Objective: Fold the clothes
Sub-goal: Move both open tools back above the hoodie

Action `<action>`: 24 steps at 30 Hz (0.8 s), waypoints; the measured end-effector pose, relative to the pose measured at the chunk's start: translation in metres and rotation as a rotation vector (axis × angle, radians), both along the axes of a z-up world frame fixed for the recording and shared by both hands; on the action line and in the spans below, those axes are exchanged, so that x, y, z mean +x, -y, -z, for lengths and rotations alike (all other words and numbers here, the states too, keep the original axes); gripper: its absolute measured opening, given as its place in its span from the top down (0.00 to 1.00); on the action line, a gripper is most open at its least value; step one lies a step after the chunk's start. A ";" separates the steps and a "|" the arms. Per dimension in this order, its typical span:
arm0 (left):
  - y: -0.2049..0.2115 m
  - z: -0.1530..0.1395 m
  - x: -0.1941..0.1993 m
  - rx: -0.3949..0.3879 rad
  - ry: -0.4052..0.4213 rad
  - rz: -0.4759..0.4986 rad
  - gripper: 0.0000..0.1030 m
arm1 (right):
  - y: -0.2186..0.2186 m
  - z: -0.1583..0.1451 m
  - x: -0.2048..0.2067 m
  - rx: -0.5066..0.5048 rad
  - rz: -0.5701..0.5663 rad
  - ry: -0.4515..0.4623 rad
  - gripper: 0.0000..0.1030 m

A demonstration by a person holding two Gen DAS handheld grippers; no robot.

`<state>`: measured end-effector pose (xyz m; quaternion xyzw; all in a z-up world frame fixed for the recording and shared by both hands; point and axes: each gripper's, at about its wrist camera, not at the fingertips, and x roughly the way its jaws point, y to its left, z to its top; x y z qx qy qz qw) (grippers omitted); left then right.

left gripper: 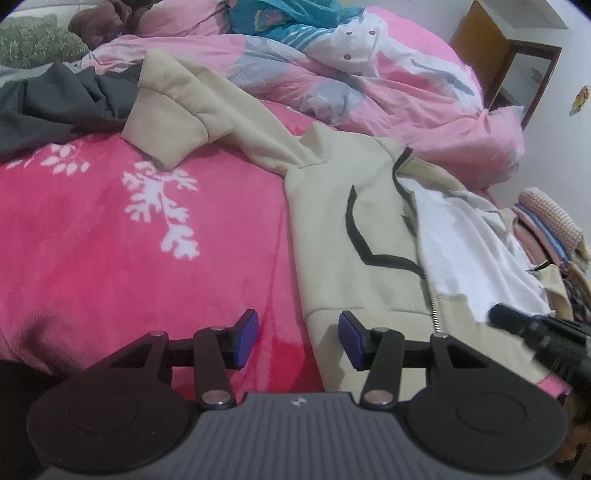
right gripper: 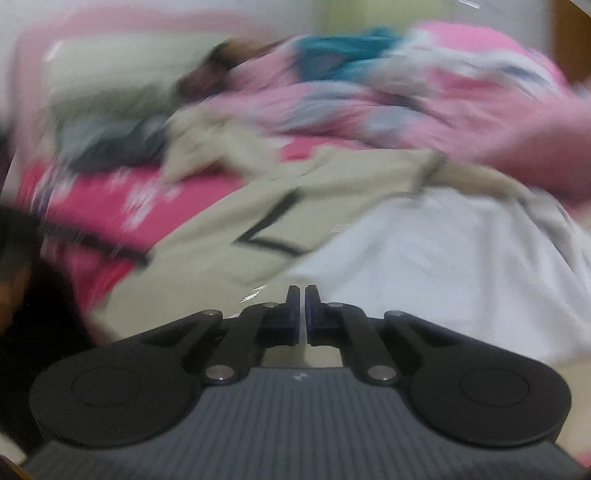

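On the bed's pink blanket lies a cream jacket. Left gripper jaws apart over its hem. Right gripper jaws nearly together, seemingly empty in the blur

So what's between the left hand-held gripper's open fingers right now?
In the left wrist view, the left hand-held gripper straddles the cream hoodie's hem edge and bare pink blanket; nothing is gripped.

Bed w/ pink blanket; cream hoodie, dark garment, rumpled pink quilt lie on it.

1 cream hoodie, 1 dark grey garment, 1 pink quilt, 1 teal cloth, 2 hand-held grippers: left, right.
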<state>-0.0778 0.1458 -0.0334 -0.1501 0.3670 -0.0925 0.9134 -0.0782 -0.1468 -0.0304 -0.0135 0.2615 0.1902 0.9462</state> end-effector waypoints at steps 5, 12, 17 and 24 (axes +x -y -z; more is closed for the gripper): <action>-0.003 0.006 -0.007 -0.035 -0.012 0.027 0.51 | 0.066 0.008 -0.004 0.262 0.230 -0.097 0.98; 0.002 0.007 -0.008 -0.018 -0.010 0.007 0.51 | 0.005 -0.007 -0.038 0.010 0.003 0.133 0.47; 0.005 0.007 -0.011 0.003 -0.001 0.004 0.51 | -0.065 0.012 -0.059 -0.278 -0.267 0.251 0.46; -0.001 0.008 -0.015 -0.019 0.009 0.018 0.52 | -0.070 0.031 -0.056 -0.340 -0.232 0.235 1.00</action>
